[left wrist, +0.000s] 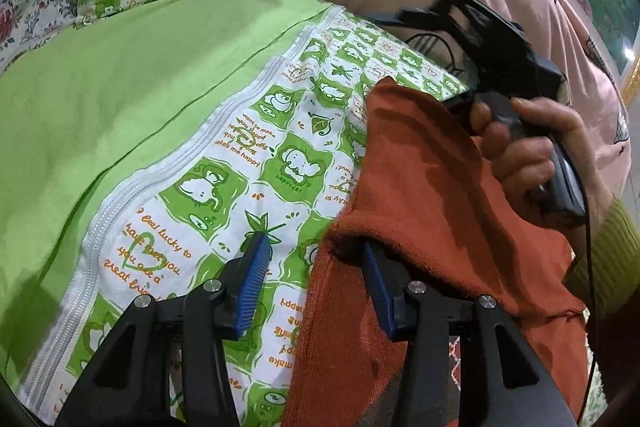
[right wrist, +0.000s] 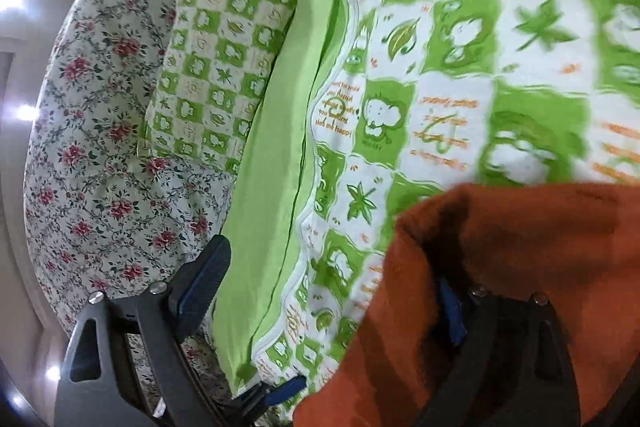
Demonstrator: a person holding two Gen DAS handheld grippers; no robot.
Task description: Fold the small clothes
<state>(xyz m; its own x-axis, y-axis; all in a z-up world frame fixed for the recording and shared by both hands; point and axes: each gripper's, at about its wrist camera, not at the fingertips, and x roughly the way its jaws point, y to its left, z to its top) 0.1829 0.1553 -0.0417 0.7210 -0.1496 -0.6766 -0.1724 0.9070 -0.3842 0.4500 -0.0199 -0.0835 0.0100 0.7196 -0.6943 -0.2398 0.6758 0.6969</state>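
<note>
The left gripper (left wrist: 312,287) stands half open, its right finger under the rust-orange garment (left wrist: 440,227), nothing pinched. The right gripper (right wrist: 324,291) gapes wide, the garment draped over its right finger, above the green-printed quilt (right wrist: 460,67).

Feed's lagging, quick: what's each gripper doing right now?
Left gripper: open; orange garment drapes one finger.
Right gripper: wide open, nothing clamped.
</note>
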